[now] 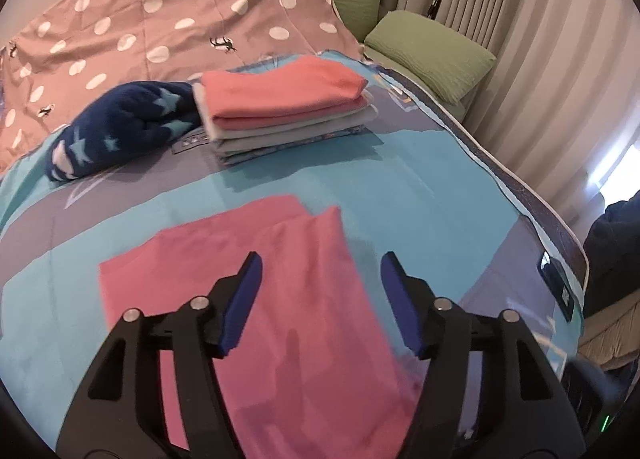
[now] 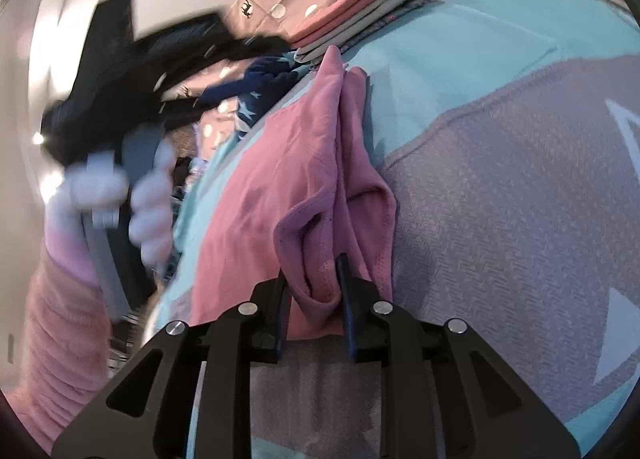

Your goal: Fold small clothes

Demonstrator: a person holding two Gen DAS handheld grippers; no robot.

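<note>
A pink cloth (image 1: 280, 299) lies flat on the blue and grey bedspread (image 1: 400, 187), folded lengthwise. My left gripper (image 1: 322, 259) hovers over its far end, jaws wide open and holding nothing. In the right wrist view the cloth's near edge (image 2: 316, 195) bunches into a loose rounded fold between the fingers of my right gripper (image 2: 312, 279). Those jaws stand slightly apart and the fold looks slack, not pinched. The left gripper (image 2: 132, 71) shows there as a blurred dark shape at the left, held by a hand (image 2: 152, 199).
A stack of folded clothes (image 1: 284, 107) topped in coral sits at the far side. A crumpled navy star-print garment (image 1: 120, 123) lies to its left. Behind are a pink dotted quilt (image 1: 160, 19), green pillows (image 1: 432, 55) and curtains (image 1: 520, 19). The bed's edge runs along the right.
</note>
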